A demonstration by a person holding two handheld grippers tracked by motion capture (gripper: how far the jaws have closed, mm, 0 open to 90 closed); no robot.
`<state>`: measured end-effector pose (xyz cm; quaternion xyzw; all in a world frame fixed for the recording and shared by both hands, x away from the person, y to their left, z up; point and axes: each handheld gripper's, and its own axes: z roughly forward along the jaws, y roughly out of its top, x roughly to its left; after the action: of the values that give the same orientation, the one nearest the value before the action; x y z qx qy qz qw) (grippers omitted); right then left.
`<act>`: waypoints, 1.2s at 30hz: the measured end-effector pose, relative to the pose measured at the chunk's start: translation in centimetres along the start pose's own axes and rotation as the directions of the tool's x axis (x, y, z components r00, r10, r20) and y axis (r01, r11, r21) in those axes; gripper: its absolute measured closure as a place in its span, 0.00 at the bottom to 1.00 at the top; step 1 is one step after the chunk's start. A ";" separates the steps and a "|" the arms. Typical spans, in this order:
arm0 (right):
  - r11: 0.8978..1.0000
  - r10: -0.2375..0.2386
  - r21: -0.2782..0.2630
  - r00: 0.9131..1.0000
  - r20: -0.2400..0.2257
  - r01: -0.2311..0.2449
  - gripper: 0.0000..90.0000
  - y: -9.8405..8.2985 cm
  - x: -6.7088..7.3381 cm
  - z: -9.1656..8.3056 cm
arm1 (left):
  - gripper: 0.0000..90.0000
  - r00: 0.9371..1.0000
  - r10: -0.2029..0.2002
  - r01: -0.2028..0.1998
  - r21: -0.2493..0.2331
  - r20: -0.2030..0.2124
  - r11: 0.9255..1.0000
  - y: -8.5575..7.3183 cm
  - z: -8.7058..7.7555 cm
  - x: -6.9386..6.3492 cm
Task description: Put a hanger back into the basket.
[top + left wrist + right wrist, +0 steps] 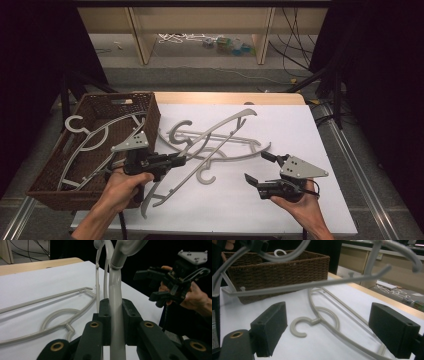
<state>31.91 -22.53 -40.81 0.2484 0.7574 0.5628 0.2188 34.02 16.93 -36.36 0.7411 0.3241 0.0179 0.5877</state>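
The left gripper [175, 161] has its jaws clamped on the shoulder bar of a grey hanger [210, 145], which is lifted and tilted just right of the wicker basket [100, 150]; in the left gripper view the bar [116, 315] runs up between the two pads. A second hanger [317, 320] lies flat on the white desk [280, 125] under the lifted one, also right of the basket (its hook curls toward the desk's near edge). Another hanger [82, 135] rests inside the basket. The right gripper [261, 168] hovers well to the right of the basket, jaws spread wide with nothing between them.
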 end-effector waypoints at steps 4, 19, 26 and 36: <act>1.000 0.000 0.011 1.000 0.001 0.000 0.18 -0.4 0.2 -0.2 | 0.88 1.000 -0.014 0.014 -0.003 0.000 1.000 0.9 -1.4 -0.1; 1.000 -0.018 0.018 1.000 -0.008 0.018 0.18 -0.8 0.2 -0.3 | 0.88 0.990 0.033 -0.037 -0.029 -0.140 0.999 5.1 -8.1 1.6; 1.000 -0.011 0.019 1.000 -0.012 0.012 0.18 -0.9 0.2 -0.2 | 0.88 0.979 0.002 -0.010 -0.040 -0.205 0.999 5.9 -10.1 3.8; 1.000 -0.013 0.023 1.000 -0.012 0.013 0.18 -1.1 0.2 0.0 | 0.88 0.942 -0.022 0.004 -0.054 -0.334 0.999 5.8 -12.7 7.7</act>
<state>31.58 -22.72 -41.90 0.2427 0.7667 0.5540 0.2152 37.56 31.17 -30.05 0.7095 0.4235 0.1480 0.5435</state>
